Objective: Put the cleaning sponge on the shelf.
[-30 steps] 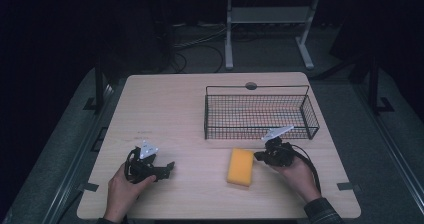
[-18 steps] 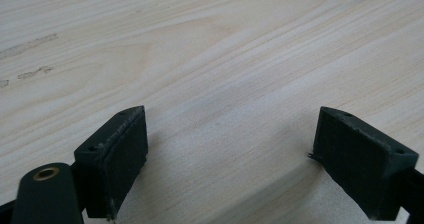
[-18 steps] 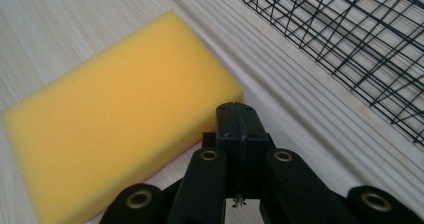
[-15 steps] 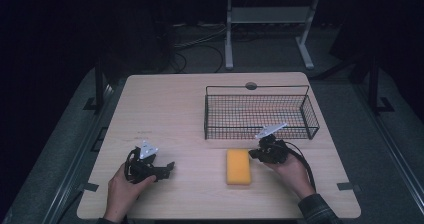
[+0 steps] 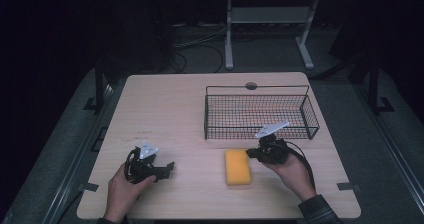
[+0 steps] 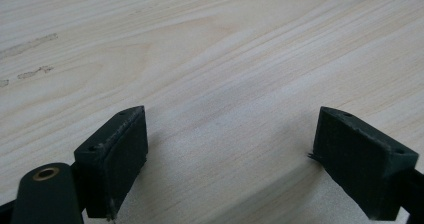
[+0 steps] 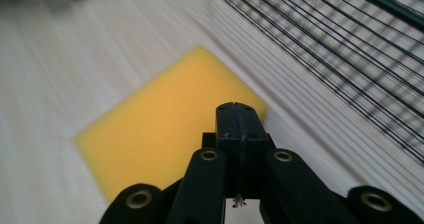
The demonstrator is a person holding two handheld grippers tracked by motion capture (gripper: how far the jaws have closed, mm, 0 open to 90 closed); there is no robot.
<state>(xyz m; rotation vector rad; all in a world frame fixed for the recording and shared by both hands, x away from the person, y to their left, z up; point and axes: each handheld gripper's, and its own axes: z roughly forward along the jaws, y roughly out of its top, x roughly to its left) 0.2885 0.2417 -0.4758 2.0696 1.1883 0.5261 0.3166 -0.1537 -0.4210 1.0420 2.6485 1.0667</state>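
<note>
**Right fingers over sponge**

Right gripper (image 7: 238, 121): fingers pressed together, empty. Yellow sponge (image 7: 165, 134) lies flat on the table (image 5: 170, 109), directly beneath and ahead of them; wire basket (image 5: 260, 111) just beside. Left gripper (image 6: 250, 149): fingers spread over bare wood.

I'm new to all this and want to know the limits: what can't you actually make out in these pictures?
- Right gripper view: the near edge of the yellow sponge is hidden behind the right gripper, whose jaws are pressed together; whether they touch the sponge is unclear.
- Right gripper view: the wire basket is blurred and cut off by the frame's edge.
- High view: the left gripper is too small to show its jaws.
- High view: the floor beyond the table is too dark.
</note>
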